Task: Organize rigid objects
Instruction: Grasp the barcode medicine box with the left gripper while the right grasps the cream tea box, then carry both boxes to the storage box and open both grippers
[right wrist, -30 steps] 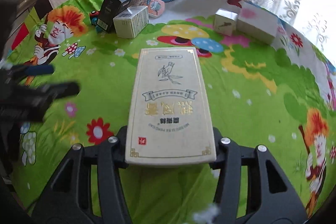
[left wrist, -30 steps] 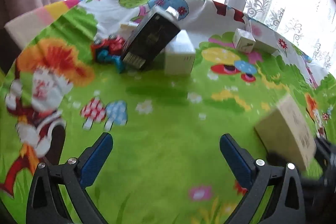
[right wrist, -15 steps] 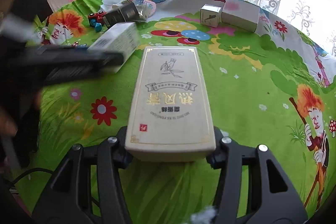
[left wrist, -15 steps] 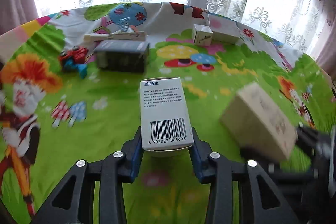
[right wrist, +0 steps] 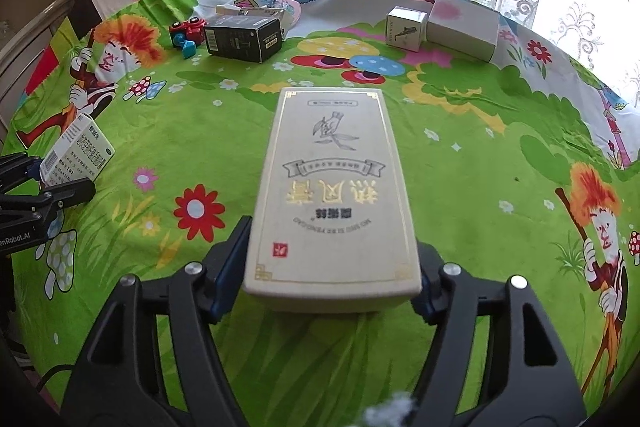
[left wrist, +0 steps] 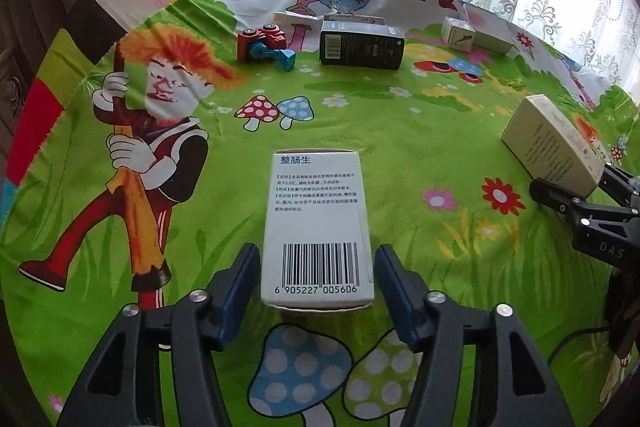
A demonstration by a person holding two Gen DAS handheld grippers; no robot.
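A white medicine box point(left wrist: 316, 223) with a barcode lies on the cartoon tablecloth point(left wrist: 400, 131). It sits between the jaws of my left gripper point(left wrist: 316, 249), which are opening; a thin gap shows at each blue pad point(left wrist: 244, 275). A long beige box point(right wrist: 332, 187) with gold lettering lies flat between the jaws of my right gripper point(right wrist: 332, 235). These jaws are opening too, and the fingers stand just off its sides. In the right wrist view the left gripper point(right wrist: 52, 175) and white box point(right wrist: 78, 151) are at the far left.
At the far side lie a black box point(left wrist: 362, 45), a red and blue toy car point(left wrist: 262, 45) and flat packets point(left wrist: 296, 17). A small white box point(right wrist: 404, 29) and a bigger white box point(right wrist: 464, 27) stand at the back right. Curtains hang behind.
My left gripper took the white box from the far pile and brought it near; its jaws have now spread off it. The black box fell flat. My right jaws widened off the beige box.
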